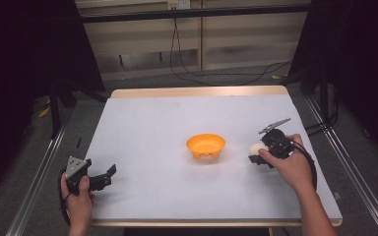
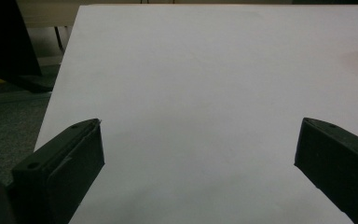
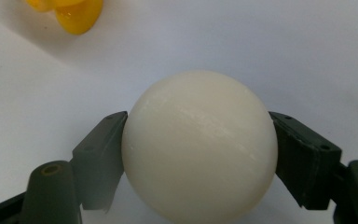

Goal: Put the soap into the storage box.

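You see the white worktop evenly lit from above against dark surroundings; close up, the ball is sharp with soft shadows, the bowl blurred.

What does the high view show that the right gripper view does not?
High view alone: the whole orange plastic bowl mid-table, the left gripper near the table's front left corner with its jaws apart, and the person's hands.

Right gripper view alone: both jaws pressed against the sides of the smooth cream-white ball.

Both: the ball, the right gripper at it, part of the bowl, and the white table.
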`<state>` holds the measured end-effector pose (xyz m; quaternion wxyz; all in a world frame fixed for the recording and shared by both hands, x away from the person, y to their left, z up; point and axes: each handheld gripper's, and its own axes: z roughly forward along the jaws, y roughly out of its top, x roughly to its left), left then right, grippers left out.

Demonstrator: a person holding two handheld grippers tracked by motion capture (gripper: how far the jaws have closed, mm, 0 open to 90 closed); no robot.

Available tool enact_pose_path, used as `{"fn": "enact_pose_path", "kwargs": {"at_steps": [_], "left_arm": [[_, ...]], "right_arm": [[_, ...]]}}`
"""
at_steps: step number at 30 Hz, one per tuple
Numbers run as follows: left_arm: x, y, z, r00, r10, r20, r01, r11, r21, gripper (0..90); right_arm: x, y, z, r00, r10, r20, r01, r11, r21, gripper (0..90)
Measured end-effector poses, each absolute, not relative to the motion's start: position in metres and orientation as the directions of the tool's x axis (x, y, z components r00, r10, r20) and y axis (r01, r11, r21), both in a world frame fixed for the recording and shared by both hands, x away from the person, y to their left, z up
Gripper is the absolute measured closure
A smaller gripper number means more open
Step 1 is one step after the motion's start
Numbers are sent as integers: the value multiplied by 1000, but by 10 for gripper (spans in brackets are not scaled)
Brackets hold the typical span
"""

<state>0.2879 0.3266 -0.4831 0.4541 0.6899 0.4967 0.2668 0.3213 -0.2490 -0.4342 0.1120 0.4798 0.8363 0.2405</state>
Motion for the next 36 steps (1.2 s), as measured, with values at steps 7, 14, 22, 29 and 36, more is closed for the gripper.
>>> {"fn": "enact_pose_path", "kwargs": {"at_steps": [7, 14, 22, 29, 36], "left_arm": [[288, 327, -483, 366, 927, -84, 445, -95, 891, 11], [288, 327, -483, 362, 929, -82, 445, -95, 891, 11], [288, 327, -483, 360, 929, -81, 445, -95, 891, 11], [288, 326, -483, 361, 929, -82, 445, -94, 891, 12], [288, 326, -483, 362, 929, -83, 446, -95, 890, 12]], "right_arm": [[325, -244, -425, -517, 855, 44, 743, 422, 519, 240], [331, -238, -415, -538, 841, 61, 730, 428, 533, 240], [339, -228, -407, -572, 817, 70, 717, 457, 527, 240], [344, -219, -404, -592, 803, 66, 703, 475, 529, 240], [349, -208, -397, -613, 787, 68, 686, 488, 540, 240]]}}
